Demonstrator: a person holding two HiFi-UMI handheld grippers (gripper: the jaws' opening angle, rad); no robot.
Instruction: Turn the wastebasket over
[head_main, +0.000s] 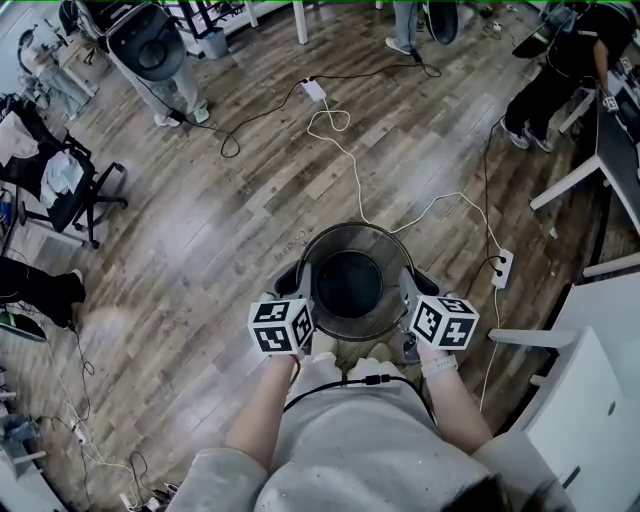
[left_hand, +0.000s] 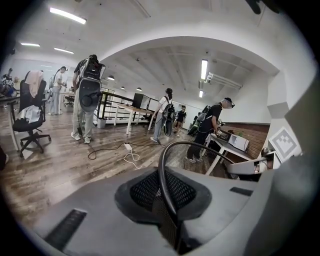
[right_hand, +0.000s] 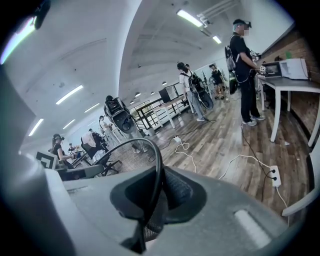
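- Both pairs of jaws are closed on the rim of the wastebasket (head_main: 350, 283), one on each side; the thin black rim wire runs between the pads in each gripper view.
- Wastebasket: round, made of dark wire mesh you can see through, with a smooth black rim and a solid dark bottom. Its mouth faces up, so the head view looks straight down into it.
- It is held above the wood floor (head_main: 220, 230), just in front of the person's body, between the two grippers.
- Left gripper (head_main: 297, 283): held in the person's left hand, forearm reaching forward from the bottom of the head view. It tilts somewhat downward and clamps the left side of the rim.
- Right gripper (head_main: 408, 287): mirrors it on the right side of the rim, also tilted somewhat downward.
- In the left gripper view, the left gripper (left_hand: 169, 200) pinches rim and mesh wall together; the rest of the wastebasket (left_hand: 186, 157) curves away up and to the right.
- In the right gripper view, the right gripper (right_hand: 146, 202) pinches the same way; the wastebasket (right_hand: 131, 159) curves away to the left.
- A white cable (head_main: 345, 150) trails across the floor beyond the wastebasket.
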